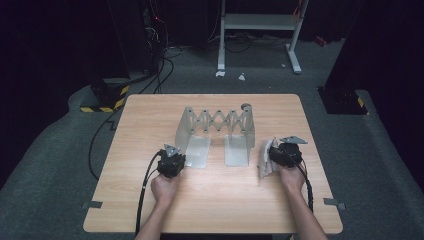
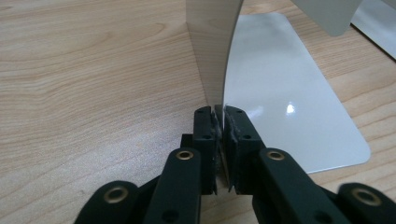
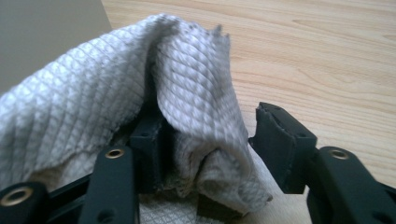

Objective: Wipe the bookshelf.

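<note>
A: What has the left gripper got?

B: Its jaws are pinched tight on the upright plate of the rack's left end. In the left gripper view the thin sheet runs straight down between the two pads, with no gap either side.

A: And the rack itself?

B: It stands mid-table, a pale grey stand: two upright ends joined by a scissor lattice at the back, each end with a flat foot lying on the wood toward the person. The left foot lies just to the right of the clamped plate in the left gripper view.

A: The right gripper?

B: Its jaws stand apart. A white quilted cloth is draped over one finger and bunched into the gap; the other finger is bare, clear of the cloth. So it is not squeezing the cloth.

A: Where is the cloth on the table?

B: Just beside the rack's right end, between that end and the right gripper.

A: Any lettering, labels, a brand?

B: None that can be read on the rack, the cloth or the grippers.
</note>
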Demonstrator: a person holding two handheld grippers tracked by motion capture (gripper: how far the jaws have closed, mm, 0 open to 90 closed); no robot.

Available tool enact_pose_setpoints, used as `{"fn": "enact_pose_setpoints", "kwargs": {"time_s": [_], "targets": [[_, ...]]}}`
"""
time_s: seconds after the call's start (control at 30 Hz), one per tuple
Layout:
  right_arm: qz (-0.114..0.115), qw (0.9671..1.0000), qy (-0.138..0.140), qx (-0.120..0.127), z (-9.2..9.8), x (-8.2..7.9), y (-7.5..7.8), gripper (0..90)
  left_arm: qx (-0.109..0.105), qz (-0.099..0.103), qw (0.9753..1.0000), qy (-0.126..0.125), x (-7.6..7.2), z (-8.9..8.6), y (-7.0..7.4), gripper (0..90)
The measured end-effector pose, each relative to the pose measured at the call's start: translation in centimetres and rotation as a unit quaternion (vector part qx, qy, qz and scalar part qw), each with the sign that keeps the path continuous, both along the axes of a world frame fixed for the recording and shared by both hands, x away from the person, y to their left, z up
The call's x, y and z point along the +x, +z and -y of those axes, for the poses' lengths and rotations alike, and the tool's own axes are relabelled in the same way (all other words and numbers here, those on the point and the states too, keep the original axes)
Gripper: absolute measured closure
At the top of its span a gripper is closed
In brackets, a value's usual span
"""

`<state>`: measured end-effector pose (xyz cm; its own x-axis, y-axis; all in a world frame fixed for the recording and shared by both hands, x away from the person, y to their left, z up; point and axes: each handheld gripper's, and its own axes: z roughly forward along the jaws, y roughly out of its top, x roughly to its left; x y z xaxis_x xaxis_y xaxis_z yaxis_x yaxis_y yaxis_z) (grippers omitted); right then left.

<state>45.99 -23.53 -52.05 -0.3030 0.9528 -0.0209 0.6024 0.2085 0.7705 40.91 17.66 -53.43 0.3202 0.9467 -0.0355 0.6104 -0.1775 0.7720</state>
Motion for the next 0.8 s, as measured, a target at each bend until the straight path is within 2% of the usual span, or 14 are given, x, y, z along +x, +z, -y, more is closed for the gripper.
{"fn": "enact_pose_setpoints", "kwargs": {"time_s": [0.17,0.23,0.27,0.5,0.57,0.73,0.77,0.8], "targets": [[0.008,0.9999,-0.004,0.007,0.6,-1.0,0.2,43.3,-0.003,-0.003,1.0,0.002,0.0,-0.1,0.0,69.3],[0.019,0.9998,-0.004,0.009,0.8,-1.5,0.4,44.2,-0.004,-0.003,1.0,0.003,0.1,-0.1,0.0,67.2],[0.024,0.9996,-0.004,0.012,1.0,-2.0,0.6,44.2,-0.003,-0.004,1.0,0.004,0.1,-0.2,0.0,62.7],[0.04,0.9989,-0.004,0.024,1.5,-3.6,1.3,43.6,-0.003,-0.001,0.9999,0.011,0.1,-0.3,0.0,52.9],[0.046,0.9984,0.002,0.033,1.5,-4.4,1.5,43.0,-0.001,-0.001,0.9999,0.013,0.1,-0.2,0.0,45.1],[0.05,0.9973,0.021,0.049,0.9,-5.6,1.7,43.8,0.007,-0.001,0.9998,0.017,0.0,-0.1,0.0,38.6],[0.052,0.9967,0.038,0.05,0.3,-6.2,1.7,48.1,0.009,0.0,0.9998,0.017,0.0,-0.1,0.0,38.3],[0.052,0.9967,0.038,0.05,0.3,-6.2,1.7,48.1,0.011,0.002,0.9998,0.017,-0.1,0.0,0.0,38.3]]}}
